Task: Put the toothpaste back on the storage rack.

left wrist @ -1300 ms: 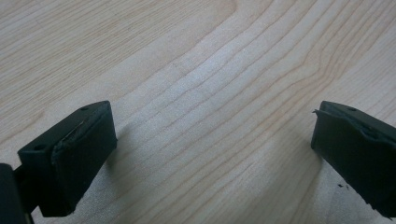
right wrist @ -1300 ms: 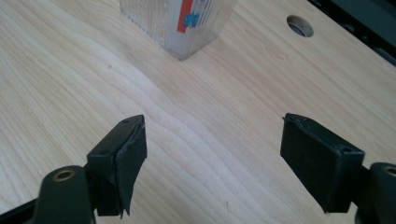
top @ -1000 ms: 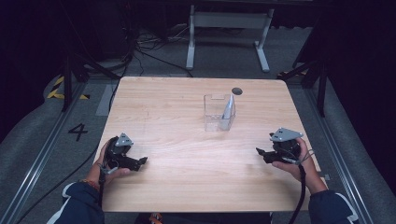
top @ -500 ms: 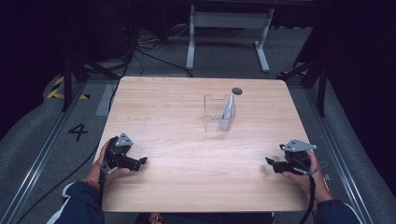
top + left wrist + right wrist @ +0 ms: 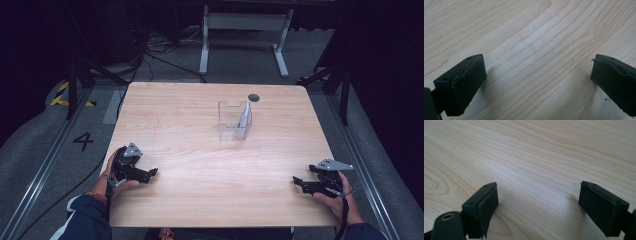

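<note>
Where woodgrain table (image 5: 200,130) lies, clear square container (image 5: 234,121)

Probably a lab: floor rails (image 5: 35,175), loose cables (image 5: 150,47), black curtains (image 5: 45,40).

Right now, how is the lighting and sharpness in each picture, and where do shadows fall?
High view: the wooden table is evenly lit, surroundings dark, the clear container looks soft. Left gripper view: wood grain sharp, soft shadows beside the open jaws of the left gripper, pale sheen mid-frame. Right gripper view: grain sharp near the right gripper, blurrier toward the top.
</note>
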A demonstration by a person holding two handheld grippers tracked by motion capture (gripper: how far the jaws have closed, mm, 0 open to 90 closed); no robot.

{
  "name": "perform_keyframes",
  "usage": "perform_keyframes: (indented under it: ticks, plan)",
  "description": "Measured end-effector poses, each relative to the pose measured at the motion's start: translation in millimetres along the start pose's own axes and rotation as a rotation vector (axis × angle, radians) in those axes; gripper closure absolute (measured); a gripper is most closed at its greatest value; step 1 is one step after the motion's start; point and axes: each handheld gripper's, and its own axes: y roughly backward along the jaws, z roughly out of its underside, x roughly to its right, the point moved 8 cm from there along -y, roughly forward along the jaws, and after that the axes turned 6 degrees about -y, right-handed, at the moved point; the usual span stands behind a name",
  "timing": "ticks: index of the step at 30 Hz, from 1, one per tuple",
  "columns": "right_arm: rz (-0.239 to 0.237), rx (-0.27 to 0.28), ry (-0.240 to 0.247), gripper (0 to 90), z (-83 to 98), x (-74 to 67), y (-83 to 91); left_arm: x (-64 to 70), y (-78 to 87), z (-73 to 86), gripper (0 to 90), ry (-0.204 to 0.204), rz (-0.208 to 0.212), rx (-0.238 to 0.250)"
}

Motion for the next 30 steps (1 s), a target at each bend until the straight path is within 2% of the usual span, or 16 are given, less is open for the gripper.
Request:
perform_keyframes:
  ticks: [19,20,22,24,26,30]
  plan:
    - [0.005,-0.004,0.0,14.8,0.6,0.7,0.2,0.0,-0.1,-0.1,0.5,0.008,-0.009,0.001]
    - [0.006,-0.005,-0.002,14.8,0.7,0.6,0.2,-1.8,0.5,-0.3,0.4,-0.01,-0.014,-0.006]
    - [0.007,-0.004,-0.003,14.8,0.7,0.6,0.2,-0.3,0.0,-0.3,0.3,0.01,-0.01,-0.006]
    - [0.007,-0.004,-0.003,14.8,0.7,0.6,0.2,-2.1,-0.1,-1.0,0.3,-0.008,-0.015,-0.005]
    - [0.007,-0.004,-0.003,14.8,0.7,0.6,0.2,-0.9,-0.5,-1.0,0.3,0.005,-0.01,-0.006]
    - [0.007,-0.004,-0.003,14.8,0.7,0.6,0.2,-0.9,-0.8,-1.2,0.2,0.005,-0.007,-0.007]
